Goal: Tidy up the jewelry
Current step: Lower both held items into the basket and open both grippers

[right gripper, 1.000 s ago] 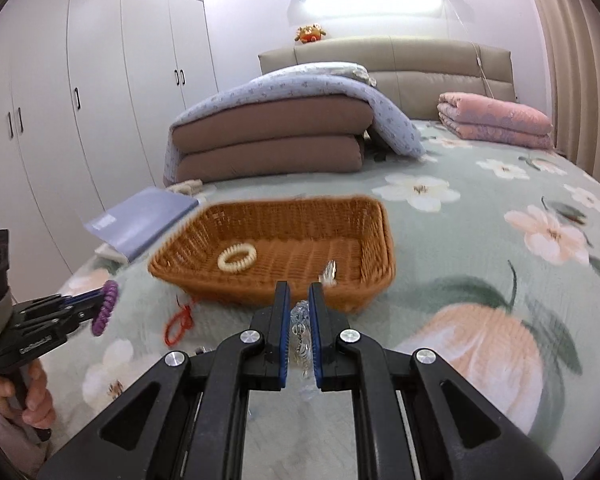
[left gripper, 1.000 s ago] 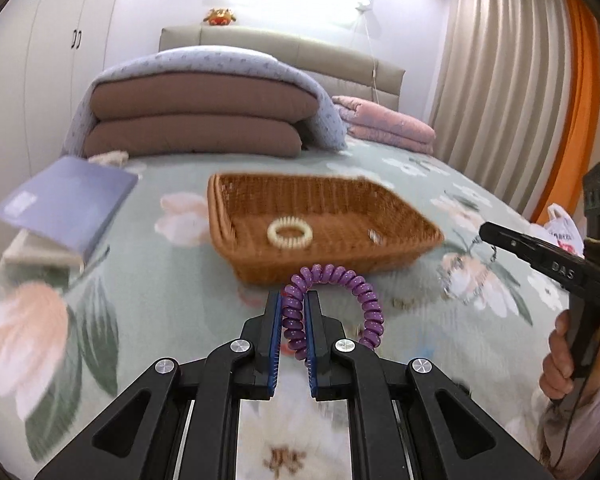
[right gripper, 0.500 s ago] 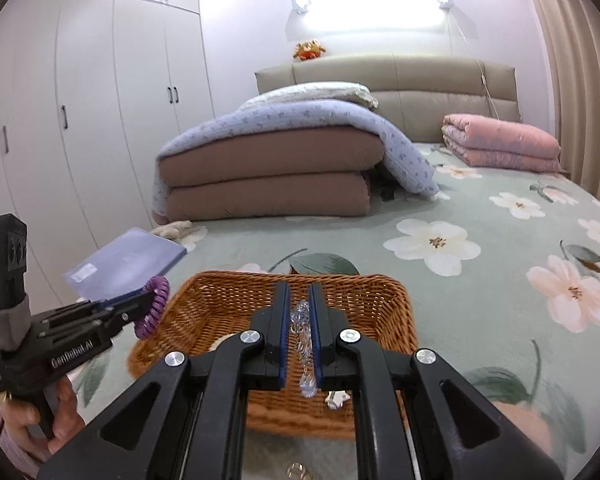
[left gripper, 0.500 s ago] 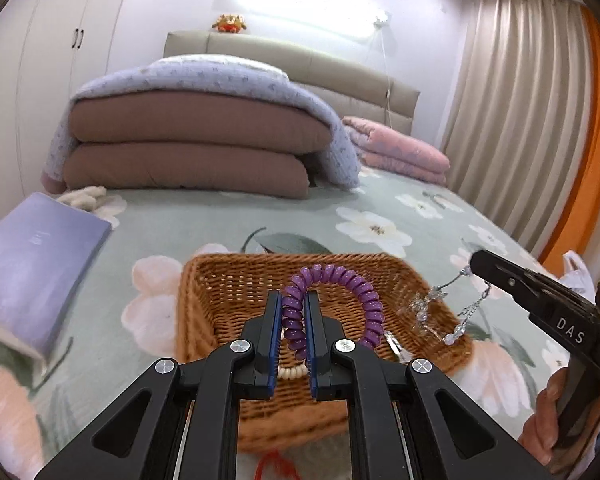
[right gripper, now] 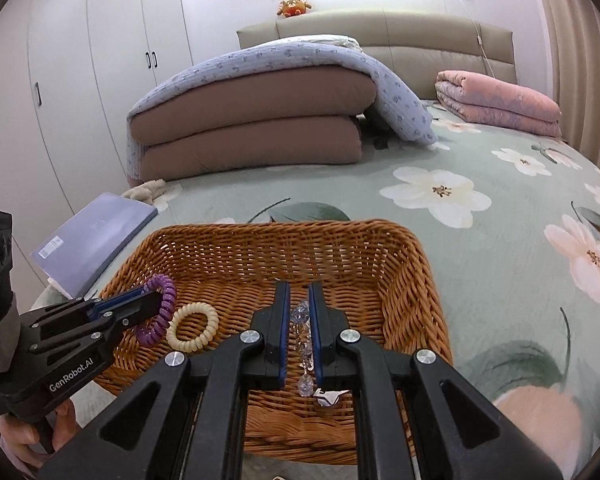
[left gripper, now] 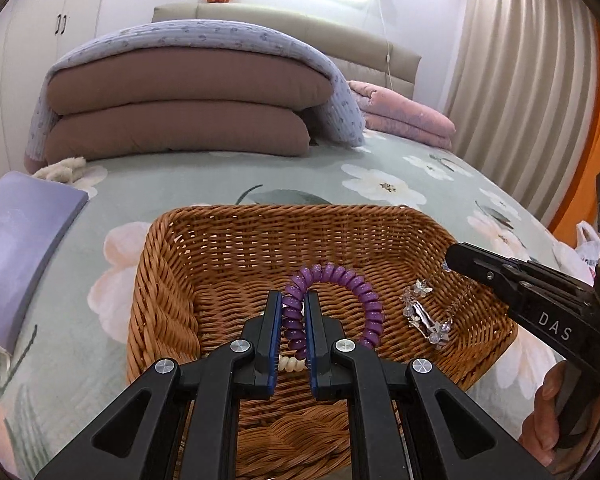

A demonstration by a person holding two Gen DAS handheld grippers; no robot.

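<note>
A brown wicker basket (left gripper: 168,280) (right gripper: 416,280) lies on the flowered bed. My left gripper (left gripper: 293,300) is shut on a purple spiral hair tie (left gripper: 340,276) and holds it over the basket's inside; it also shows in the right wrist view (right gripper: 158,304). My right gripper (right gripper: 300,292) is shut on a crystal bead chain (right gripper: 305,344) that hangs into the basket; the chain (left gripper: 420,312) drapes from the gripper tip (left gripper: 454,260) in the left wrist view. A cream spiral hair tie (right gripper: 193,326) lies on the basket floor.
A folded brown duvet under a blue quilt (left gripper: 188,108) lies behind the basket. A purple book (left gripper: 16,248) lies at the left. A folded pink blanket (right gripper: 496,100) is at the back right. A curtain (left gripper: 520,72) hangs on the right.
Both grippers have moved forward and down over the basket with their loads. The hair tie and the crystal chain now hang inside the basket's rim.
</note>
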